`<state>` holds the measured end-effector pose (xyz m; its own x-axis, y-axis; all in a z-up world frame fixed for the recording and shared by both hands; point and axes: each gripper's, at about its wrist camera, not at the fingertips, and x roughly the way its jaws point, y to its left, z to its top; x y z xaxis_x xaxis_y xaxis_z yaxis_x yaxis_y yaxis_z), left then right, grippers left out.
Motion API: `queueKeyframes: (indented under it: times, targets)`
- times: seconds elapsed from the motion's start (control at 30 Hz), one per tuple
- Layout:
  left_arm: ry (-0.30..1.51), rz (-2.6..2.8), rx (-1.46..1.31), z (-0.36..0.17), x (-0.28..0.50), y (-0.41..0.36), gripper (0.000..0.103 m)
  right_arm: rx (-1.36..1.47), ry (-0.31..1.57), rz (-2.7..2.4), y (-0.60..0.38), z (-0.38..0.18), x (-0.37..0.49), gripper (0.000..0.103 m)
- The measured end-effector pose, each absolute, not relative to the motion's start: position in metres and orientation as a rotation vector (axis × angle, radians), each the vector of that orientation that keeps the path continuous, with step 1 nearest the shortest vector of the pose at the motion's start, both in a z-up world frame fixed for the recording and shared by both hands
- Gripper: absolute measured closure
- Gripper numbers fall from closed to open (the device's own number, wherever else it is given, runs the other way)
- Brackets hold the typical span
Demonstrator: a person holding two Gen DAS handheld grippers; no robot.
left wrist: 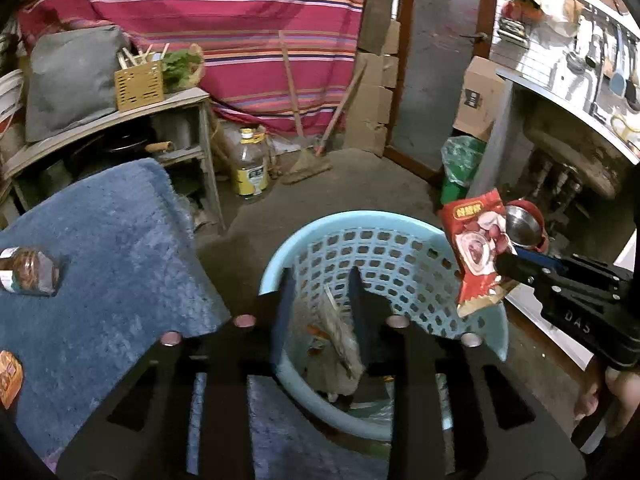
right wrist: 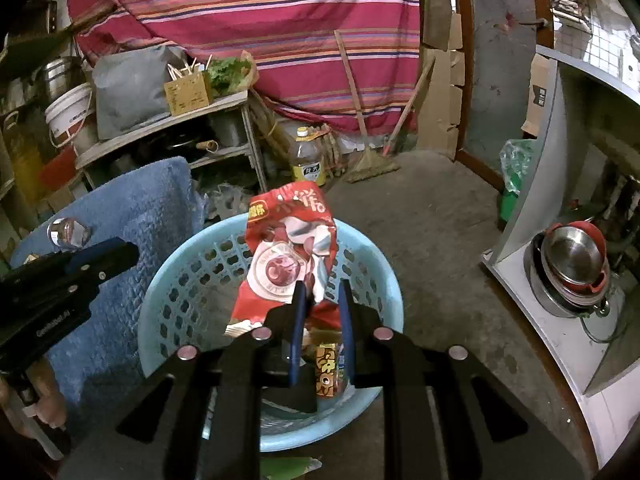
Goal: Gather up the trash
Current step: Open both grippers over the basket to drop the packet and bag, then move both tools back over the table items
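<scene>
A light blue perforated basket (left wrist: 360,220) (right wrist: 192,280) stands on the floor under both grippers. My left gripper (left wrist: 322,284) hangs over it, open; a crumpled greyish wrapper (left wrist: 340,332) shows low between its fingers, inside the basket, and the pads do not press on it. My right gripper (right wrist: 322,292) (left wrist: 502,260) is shut on the lower part of a red snack bag (right wrist: 288,256) (left wrist: 476,248), held upright above the basket's right side. An orange carton (right wrist: 326,368) lies in the basket. The left gripper (right wrist: 120,254) also shows at the left of the right wrist view.
A blue fuzzy mat (left wrist: 100,240) to the left carries a small jar (left wrist: 26,270) and an orange wrapper (left wrist: 8,376). Behind are a wooden shelf (left wrist: 120,116), an oil bottle (left wrist: 250,164) and a broom (left wrist: 306,164). Right: a green bag (left wrist: 460,160), a counter and stacked pots (right wrist: 572,264).
</scene>
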<state>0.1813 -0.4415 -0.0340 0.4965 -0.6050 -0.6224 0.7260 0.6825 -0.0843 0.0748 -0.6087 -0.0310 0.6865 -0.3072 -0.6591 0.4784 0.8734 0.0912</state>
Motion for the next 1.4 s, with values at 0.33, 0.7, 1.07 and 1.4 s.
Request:
queueKeyframes:
  times: [0.33, 0.7, 1.07, 1.4]
  targets:
    - [0.610, -0.665, 0.153, -0.019, 0.199, -0.394, 0.021, 0.298, 0.710, -0.404, -0.600, -0.047, 0.094, 0.068]
    - [0.587, -0.552, 0.137, -0.009, 0.205, -0.334, 0.006, 0.282, 0.712, -0.433, -0.577, -0.054, 0.106, 0.018]
    - [0.588, -0.431, 0.088, 0.000, 0.211, -0.233, 0.006, 0.250, 0.636, -0.359, -0.510, -0.028, 0.118, 0.015]
    - [0.591, -0.237, 0.070, -0.008, 0.228, -0.109, 0.006, 0.181, 0.617, -0.220, -0.419, -0.015, 0.152, 0.015]
